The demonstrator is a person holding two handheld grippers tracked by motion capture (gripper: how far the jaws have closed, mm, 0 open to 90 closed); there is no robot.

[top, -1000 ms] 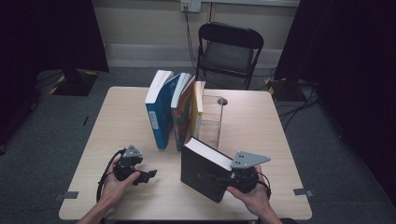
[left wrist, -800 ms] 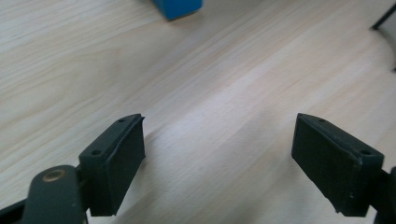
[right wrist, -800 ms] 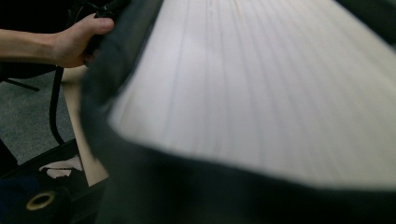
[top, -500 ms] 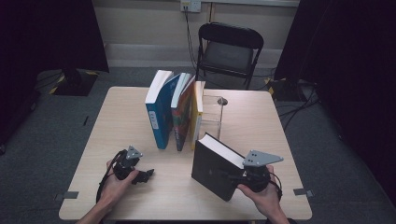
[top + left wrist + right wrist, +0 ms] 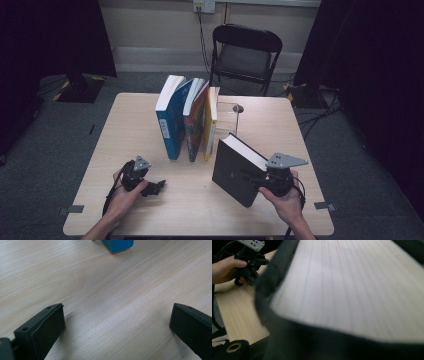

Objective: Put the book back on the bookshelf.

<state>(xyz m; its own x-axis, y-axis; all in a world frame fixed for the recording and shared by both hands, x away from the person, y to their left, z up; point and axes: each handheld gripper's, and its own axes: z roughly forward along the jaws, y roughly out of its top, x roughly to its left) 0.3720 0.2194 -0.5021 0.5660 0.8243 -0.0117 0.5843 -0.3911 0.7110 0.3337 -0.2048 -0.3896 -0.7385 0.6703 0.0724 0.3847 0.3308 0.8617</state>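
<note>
A thick black hardcover book (image 5: 234,170) is tilted on the table, white page edges up, and my right gripper (image 5: 256,181) is shut on its lower right side. The right gripper view looks closely at the book's page edge (image 5: 352,285) and blurred dark cover. My left gripper (image 5: 156,187) lies low on the table at the front left. In the left gripper view it (image 5: 116,315) has nothing but bare wood between its jaws, which have just been opening and now stand wide apart. A corner of the blue book (image 5: 117,245) shows ahead of it.
Three books, a blue one (image 5: 170,120) at the left, stand in a leaning row on the light wood table (image 5: 125,130) beside a clear bookend (image 5: 229,117). A black folding chair (image 5: 245,50) stands behind the table. The left hand with its gripper (image 5: 249,257) shows far off.
My right gripper has carried the black book to the right, away from the table's middle. The left gripper's jaws have spread wider while the hand stayed in place.
</note>
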